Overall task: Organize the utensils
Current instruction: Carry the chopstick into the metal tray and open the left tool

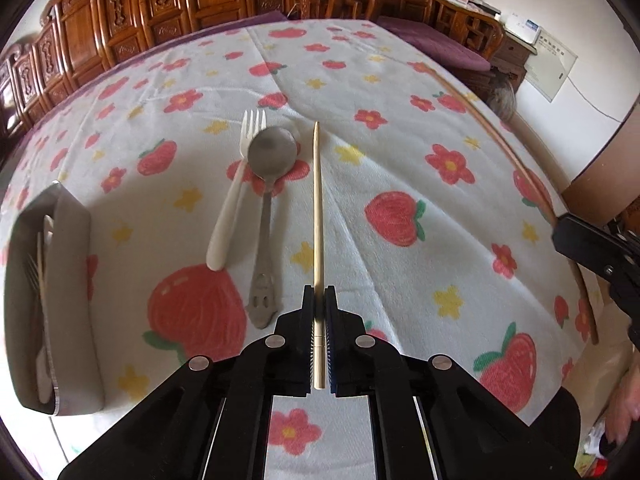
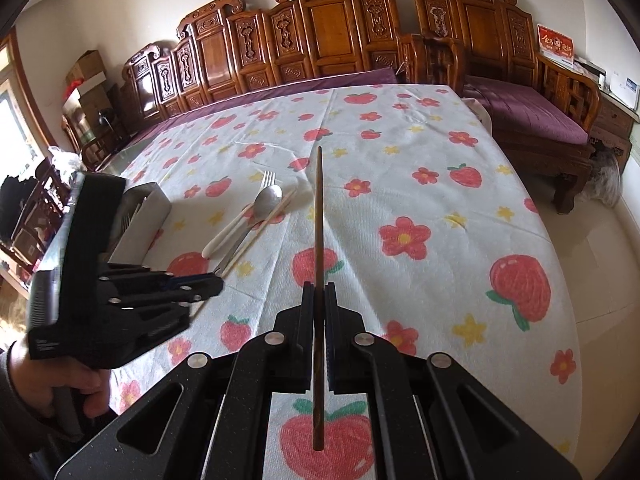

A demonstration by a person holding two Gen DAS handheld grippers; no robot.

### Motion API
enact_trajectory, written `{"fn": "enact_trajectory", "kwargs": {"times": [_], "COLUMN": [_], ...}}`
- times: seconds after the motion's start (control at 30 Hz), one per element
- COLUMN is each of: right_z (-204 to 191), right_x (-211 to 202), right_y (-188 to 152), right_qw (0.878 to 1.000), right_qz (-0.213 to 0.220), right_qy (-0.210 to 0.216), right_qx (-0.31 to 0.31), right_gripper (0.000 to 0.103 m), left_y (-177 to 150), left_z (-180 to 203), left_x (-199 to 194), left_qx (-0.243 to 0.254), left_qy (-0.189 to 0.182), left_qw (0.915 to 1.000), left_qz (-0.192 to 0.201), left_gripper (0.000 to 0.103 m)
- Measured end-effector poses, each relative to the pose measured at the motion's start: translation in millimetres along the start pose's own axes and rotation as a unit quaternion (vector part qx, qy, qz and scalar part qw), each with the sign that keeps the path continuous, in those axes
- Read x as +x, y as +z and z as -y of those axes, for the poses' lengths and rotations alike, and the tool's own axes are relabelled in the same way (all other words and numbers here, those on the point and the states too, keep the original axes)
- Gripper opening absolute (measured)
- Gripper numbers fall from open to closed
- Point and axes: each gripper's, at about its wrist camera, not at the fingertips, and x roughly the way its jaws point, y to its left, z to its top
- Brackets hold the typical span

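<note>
My left gripper (image 1: 319,294) is shut on a light wooden chopstick (image 1: 317,208) that points forward over the table. It also shows in the right wrist view (image 2: 216,282), its chopstick (image 2: 260,232) lying low beside the spoon. My right gripper (image 2: 319,290) is shut on a dark brown chopstick (image 2: 318,216) held above the cloth. A white fork (image 1: 234,196) and a metal spoon (image 1: 269,168) lie side by side on the cloth, left of the light chopstick. A grey utensil holder (image 1: 64,280) stands at the left with several utensils in it.
The table wears a white cloth (image 1: 400,160) printed with strawberries and flowers. Carved wooden chairs (image 2: 320,32) and a purple-cushioned bench (image 2: 532,112) line the far side. The right gripper's body (image 1: 600,256) shows at the right edge of the left wrist view.
</note>
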Motion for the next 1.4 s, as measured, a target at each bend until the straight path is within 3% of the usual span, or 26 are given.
{"fn": "enact_trajectory", "kwargs": {"times": [0.7, 1.4], "right_z": [-71, -157], "right_x": [-1, 26], "right_y": [5, 14], "right_qw": [0.998, 0.993], "right_qz": [0.007, -0.007], "right_qy": [0.025, 0.061], "right_qx": [-0.061, -0.097], "right_gripper": [0.006, 0.006], "left_y": [-22, -42], "left_z": [-57, -153], "left_x": [-95, -123], "left_qx": [0.017, -0.015], "left_qy": [0.010, 0.047], "left_qw": [0.9976, 0.9962], "left_qz": [0.066, 0.071], "left_gripper": [0.004, 0.004]}}
